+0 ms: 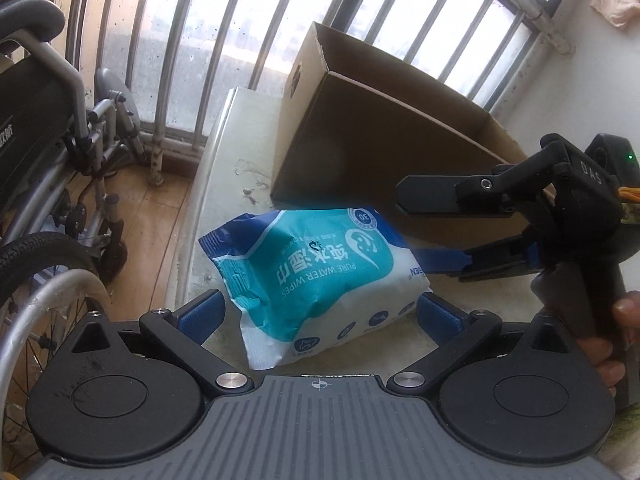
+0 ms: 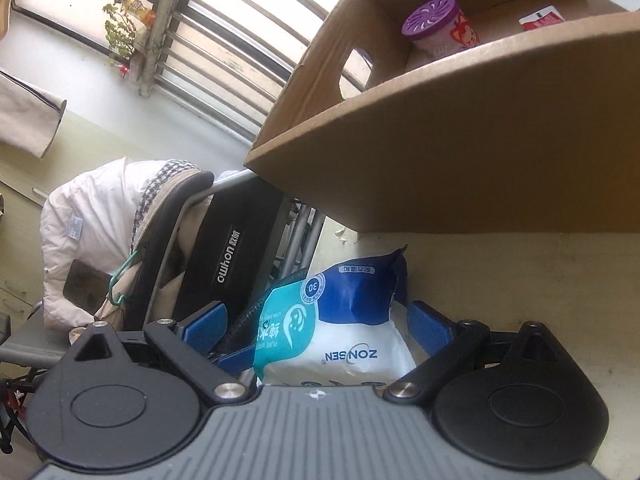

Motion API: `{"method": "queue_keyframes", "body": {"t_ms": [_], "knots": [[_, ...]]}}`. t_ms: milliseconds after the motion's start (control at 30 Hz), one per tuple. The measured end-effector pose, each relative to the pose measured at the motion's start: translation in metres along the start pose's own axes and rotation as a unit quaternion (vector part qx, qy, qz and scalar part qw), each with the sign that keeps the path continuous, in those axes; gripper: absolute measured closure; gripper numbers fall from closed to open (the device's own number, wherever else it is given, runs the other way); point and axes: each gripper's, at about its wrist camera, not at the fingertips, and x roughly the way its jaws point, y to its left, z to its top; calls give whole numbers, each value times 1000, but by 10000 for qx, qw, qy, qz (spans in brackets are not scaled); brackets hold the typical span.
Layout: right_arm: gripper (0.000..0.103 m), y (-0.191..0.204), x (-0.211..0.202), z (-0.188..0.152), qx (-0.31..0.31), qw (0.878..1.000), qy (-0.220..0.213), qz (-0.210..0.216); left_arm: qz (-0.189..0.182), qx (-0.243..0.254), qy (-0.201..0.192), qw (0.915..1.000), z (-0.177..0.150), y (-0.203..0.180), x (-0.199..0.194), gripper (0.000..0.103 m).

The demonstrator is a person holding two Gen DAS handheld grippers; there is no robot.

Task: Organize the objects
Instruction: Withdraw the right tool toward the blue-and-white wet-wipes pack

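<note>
an open cardboard box (image 2: 480,128) sits on a pale tabletop (image 1: 256,152); it is the landmark here. inside it, seen from the right wrist view, stand a round tub w/ a purple vented lid (image 2: 434,20) and, further along, a small red-and-white packet (image 2: 542,18). the box wall nearest that tub has an oval handle cutout.

just in front of the box lies a soft plastic pack of wet wipes (image 1: 316,276), teal, white and dark blue, crinkled, puffy, w/ crimped ends. it rests on the tabletop outside the box.

the left gripper (image 1: 318,314) has its blue ribbed pads spread wide, one either side of the pack's near end; whether they touch it, can't tell. the right gripper (image 2: 316,328) comes in from the box's front side, also spread, its pads flanking the pack; contact unclear.

the tabletop is smooth, cream, scuffed, w/ a rounded edge. away from the box, past the table edge, a folded wheelchair (image 1: 48,184) stands on wood flooring. behind the box, metal window bars (image 1: 192,20) w/ bright daylight.
</note>
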Motion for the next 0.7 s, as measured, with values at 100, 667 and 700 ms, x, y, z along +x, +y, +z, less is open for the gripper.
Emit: {"method": "queue_keyframes", "body": {"t_ms": [100, 667, 700], "knots": [[1, 3, 5, 1, -39, 10000, 59, 60, -98, 8, 8, 10000, 0, -1, 3, 0], [0, -2, 12, 2, 82, 9998, 142, 107, -99, 187, -2, 9998, 1, -11, 9, 0], [0, -3, 10, 1, 100, 9998, 148, 134, -84, 200, 1, 9998, 1, -13, 9, 0]]}}
